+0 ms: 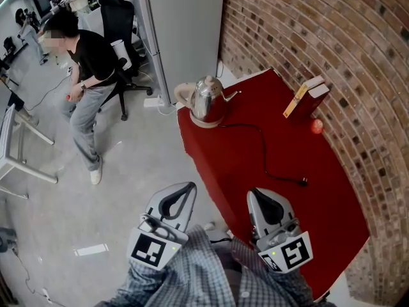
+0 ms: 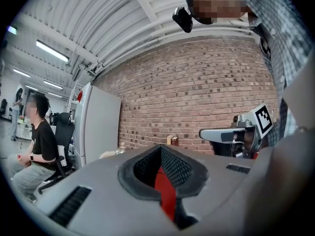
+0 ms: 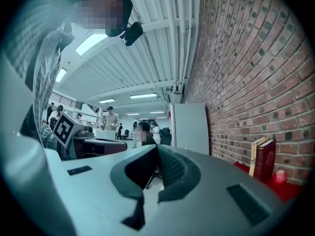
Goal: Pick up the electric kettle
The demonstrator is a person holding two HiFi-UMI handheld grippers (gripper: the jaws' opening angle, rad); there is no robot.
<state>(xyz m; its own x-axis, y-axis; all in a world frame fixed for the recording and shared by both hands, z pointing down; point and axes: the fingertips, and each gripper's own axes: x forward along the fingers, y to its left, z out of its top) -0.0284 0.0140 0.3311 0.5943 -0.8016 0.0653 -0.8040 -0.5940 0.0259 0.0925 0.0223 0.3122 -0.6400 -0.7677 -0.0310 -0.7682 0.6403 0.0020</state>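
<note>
The steel electric kettle (image 1: pixel 206 98) stands on its round base at the far left corner of the red table (image 1: pixel 255 158), spout toward the brick wall. Its black cord (image 1: pixel 262 147) trails across the cloth to a loose plug (image 1: pixel 301 181). My left gripper (image 1: pixel 186 189) and right gripper (image 1: pixel 255 194) hover side by side at the table's near edge, well short of the kettle, both shut with nothing between the jaws. In the left gripper view only the kettle's top (image 2: pixel 119 147) peeks over the shut left gripper (image 2: pixel 161 154). The right gripper (image 3: pixel 156 151) view does not show the kettle.
Two upright books (image 1: pixel 309 96) and a small red ball (image 1: pixel 317 126) sit by the brick wall (image 1: pixel 358 75). A white cabinet (image 1: pixel 182 24) stands behind the kettle. A person (image 1: pixel 86 75) leans by an office chair (image 1: pixel 124 31) on the floor to the left.
</note>
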